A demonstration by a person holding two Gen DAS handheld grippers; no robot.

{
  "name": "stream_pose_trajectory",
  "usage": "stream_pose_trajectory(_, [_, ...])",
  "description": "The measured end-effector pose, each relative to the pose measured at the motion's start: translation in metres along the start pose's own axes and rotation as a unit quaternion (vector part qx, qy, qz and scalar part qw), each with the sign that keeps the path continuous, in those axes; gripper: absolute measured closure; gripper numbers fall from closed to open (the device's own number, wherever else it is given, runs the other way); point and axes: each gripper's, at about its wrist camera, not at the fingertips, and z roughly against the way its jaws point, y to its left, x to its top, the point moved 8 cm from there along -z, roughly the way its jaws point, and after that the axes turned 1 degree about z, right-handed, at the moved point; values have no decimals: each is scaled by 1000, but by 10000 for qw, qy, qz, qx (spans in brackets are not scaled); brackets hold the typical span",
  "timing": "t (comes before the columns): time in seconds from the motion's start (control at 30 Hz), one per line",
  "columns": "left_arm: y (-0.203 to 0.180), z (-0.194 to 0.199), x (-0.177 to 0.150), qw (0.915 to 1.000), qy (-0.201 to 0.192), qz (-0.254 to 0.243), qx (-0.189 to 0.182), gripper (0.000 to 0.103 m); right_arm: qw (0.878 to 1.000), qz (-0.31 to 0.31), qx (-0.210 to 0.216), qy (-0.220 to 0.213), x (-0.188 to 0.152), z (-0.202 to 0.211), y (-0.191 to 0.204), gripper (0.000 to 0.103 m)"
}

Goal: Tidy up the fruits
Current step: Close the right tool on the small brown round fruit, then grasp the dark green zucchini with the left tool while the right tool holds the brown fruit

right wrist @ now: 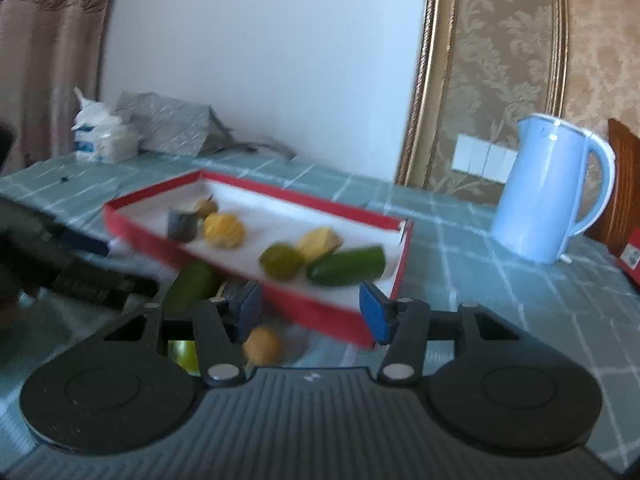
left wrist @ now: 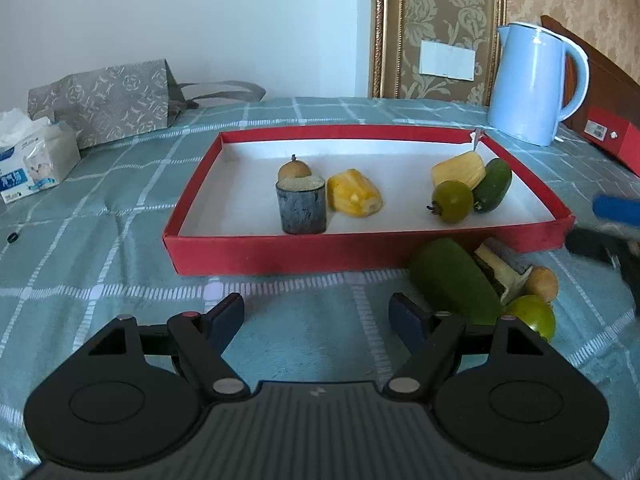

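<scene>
You are midway through sorting: the shallow red cardboard tray with the white floor (left wrist: 248, 258) already holds two groups, and four pieces wait outside it. Inside, toward the tray's left, a small brown round fruit (left wrist: 294, 168) sits behind a grey-skinned cylindrical chunk (left wrist: 301, 208), with a yellow corn-like piece (left wrist: 354, 198) beside it. Toward the tray's right lie a pale yellow wedge (left wrist: 458, 174), a round green fruit (left wrist: 452, 201) and a dark green oblong fruit (left wrist: 494, 186), all touching.

Just outside the tray's near right corner, on the teal checked cloth of the desk (left wrist: 100, 216), cluster a large green oblong fruit (left wrist: 454, 280), a pale cut chunk with dark rind (left wrist: 502, 270), a small tan round fruit (left wrist: 542, 283) and a yellow-green round fruit (left wrist: 534, 316).

Your left claw (left wrist: 316, 316) is spread wide and empty, hovering in front of the tray's near wall. Your right claw (right wrist: 310, 312) is also spread and empty, above that loose cluster; its view is blurred.

The next move likely calls for closing on one loose piece, perhaps the tan fruit, and lifting it over the near wall. Mind that wall: the cluster crowds against it. The tray's middle offers open room; the pale blue kettle (left wrist: 532, 84) stands well behind the tray.
</scene>
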Motion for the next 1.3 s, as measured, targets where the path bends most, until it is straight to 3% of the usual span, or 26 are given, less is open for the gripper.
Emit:
stream_pose_trajectory(0.27, [6,0,-2,9999,-16,81,115,24,9990,-140,179,378,-18,-11,4,53])
stream_pose_trajectory(0.37, [5,0,-2,9999,-16,50,133,24,9981,-203,360,462,-22,-14,8,66])
stream_pose_trajectory(0.67, [4,2,-1,10000,-28,42,46,24,9935,-295,691,849,-29,-29,18,76])
stream_pose_trajectory(0.83, [1,7,-1,9999,-131,40,-61,24,9934,-583,529,830,-30,-28,7,79])
stream_pose_trajectory(0.93, [-7,17,0,9989,-321,13,-348,24,9929,-760,314,854,-32,-29,-3,79])
stream_pose_trajectory(1.1, [-39,39,-2,9924,-733,-512,-851,24,9926,-836,167,864,-34,-27,-11,79])
stream_pose_trajectory(1.3, [-81,44,-9,9844,-950,-1269,-762,23,9926,-876,-35,844,-36,-22,-21,79])
